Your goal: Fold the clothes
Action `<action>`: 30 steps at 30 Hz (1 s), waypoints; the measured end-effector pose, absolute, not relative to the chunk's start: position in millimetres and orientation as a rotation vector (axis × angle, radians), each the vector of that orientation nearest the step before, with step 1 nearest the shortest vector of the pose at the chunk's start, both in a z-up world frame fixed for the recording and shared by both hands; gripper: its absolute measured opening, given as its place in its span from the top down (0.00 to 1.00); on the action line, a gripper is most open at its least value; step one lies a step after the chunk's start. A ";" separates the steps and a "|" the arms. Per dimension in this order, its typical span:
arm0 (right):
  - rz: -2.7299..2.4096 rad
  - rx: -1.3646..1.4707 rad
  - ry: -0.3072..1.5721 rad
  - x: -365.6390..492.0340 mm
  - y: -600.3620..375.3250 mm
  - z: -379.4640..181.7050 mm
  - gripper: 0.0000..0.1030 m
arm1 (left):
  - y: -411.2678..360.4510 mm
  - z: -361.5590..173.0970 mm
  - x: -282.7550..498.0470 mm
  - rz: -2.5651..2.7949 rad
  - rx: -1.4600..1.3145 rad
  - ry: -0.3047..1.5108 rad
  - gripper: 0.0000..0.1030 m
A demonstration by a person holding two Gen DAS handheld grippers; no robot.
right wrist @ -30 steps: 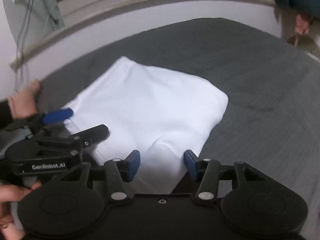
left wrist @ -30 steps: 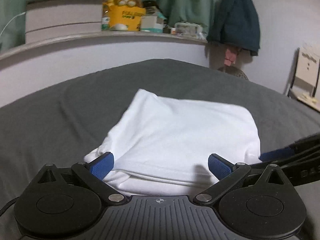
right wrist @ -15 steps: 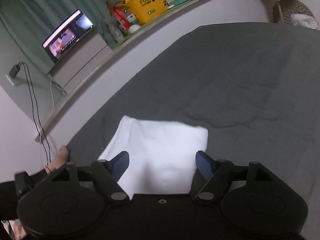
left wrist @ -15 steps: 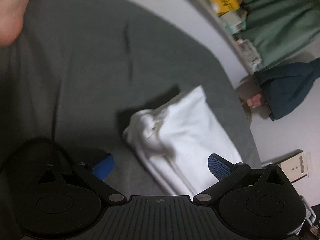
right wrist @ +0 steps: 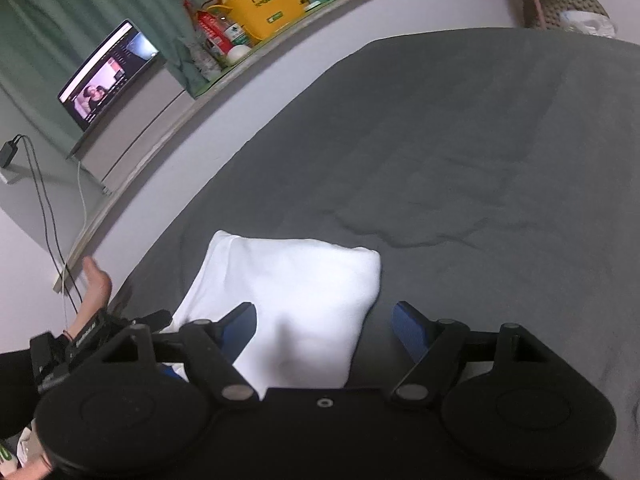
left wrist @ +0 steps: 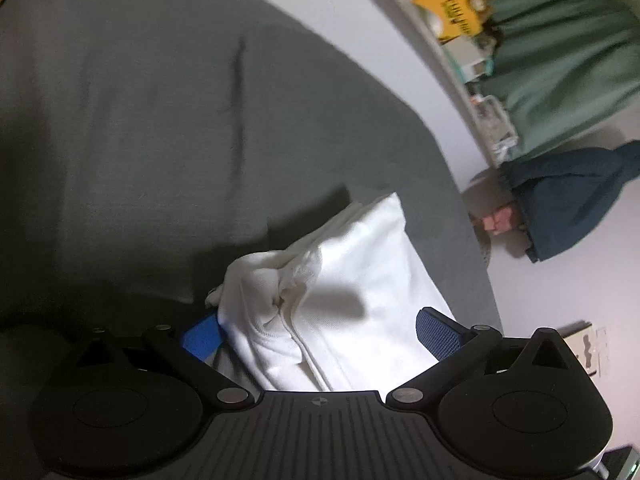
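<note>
A white folded garment (left wrist: 360, 292) is seen lying on a grey bed (left wrist: 140, 140), in a thick rectangular bundle. In the left wrist view its long axis runs from the gripper base up and away, towards the far corner of the bed, and the bunched, layered edges with a hem are turned to the left side of the bundle. The left gripper (left wrist: 320, 332) is held spread wide, one blue pad (left wrist: 202, 338) low at the bundle's left edge and the other at its right edge; whether the pads touch the cloth cannot be told. In the right wrist view the garment (right wrist: 296, 292) is seen flat and smooth, its near end between the fingers of the right gripper (right wrist: 324, 328), which is likewise spread apart with nothing pinched. Left of the garment, a hand (right wrist: 96, 284) is seen at the bed's edge.
</note>
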State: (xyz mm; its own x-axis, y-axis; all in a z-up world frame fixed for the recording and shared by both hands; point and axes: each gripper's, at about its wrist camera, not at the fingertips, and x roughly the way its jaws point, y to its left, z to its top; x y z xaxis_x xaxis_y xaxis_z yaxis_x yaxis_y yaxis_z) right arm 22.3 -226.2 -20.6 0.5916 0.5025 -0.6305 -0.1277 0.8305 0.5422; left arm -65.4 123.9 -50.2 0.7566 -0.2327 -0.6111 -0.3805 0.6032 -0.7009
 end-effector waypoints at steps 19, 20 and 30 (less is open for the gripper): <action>0.360 0.812 0.897 57.4 -251.9 -87.3 0.23 | 133.3 -47.7 -81.8 0.033 -0.875 0.611 0.11; 0.362 0.829 0.887 58.0 -253.6 -88.4 0.23 | 133.9 -48.1 -79.8 0.036 -0.885 0.609 0.13; 0.411 0.827 0.869 67.1 -243.1 -93.3 0.23 | 130.2 -53.0 -64.3 0.028 -0.872 0.620 0.15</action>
